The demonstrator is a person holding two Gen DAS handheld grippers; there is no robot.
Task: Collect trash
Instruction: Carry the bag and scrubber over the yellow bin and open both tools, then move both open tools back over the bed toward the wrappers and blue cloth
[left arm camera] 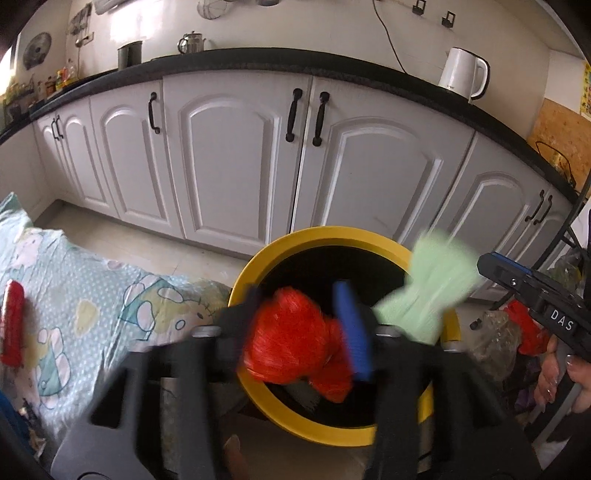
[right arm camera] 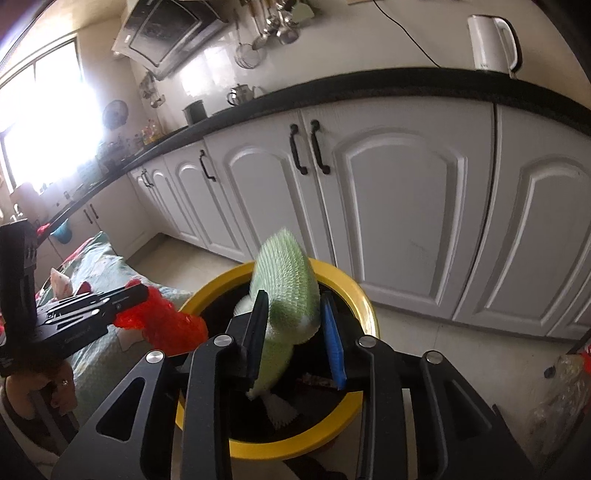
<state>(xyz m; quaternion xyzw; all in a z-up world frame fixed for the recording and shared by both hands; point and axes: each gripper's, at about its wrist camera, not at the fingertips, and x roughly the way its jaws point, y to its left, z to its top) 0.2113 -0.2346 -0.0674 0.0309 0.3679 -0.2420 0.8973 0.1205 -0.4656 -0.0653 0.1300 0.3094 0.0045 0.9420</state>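
red foam fruit netting [left arm camera: 295, 336] hanging between the parted left gripper [left arm camera: 303, 328] jaws, pale green foam netting [right arm camera: 284, 295] sitting loose between the half-open right gripper [right arm camera: 293, 339] jaws, both over the yellow-rimmed round bin [right arm camera: 360, 299]; looking feather-light, soft, springy, best pinching mid-body.

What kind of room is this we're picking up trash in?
Most likely a home kitchen: white arched cabinet doors sit under a black countertop, with a white electric kettle on it and metal ladles hanging on the wall.
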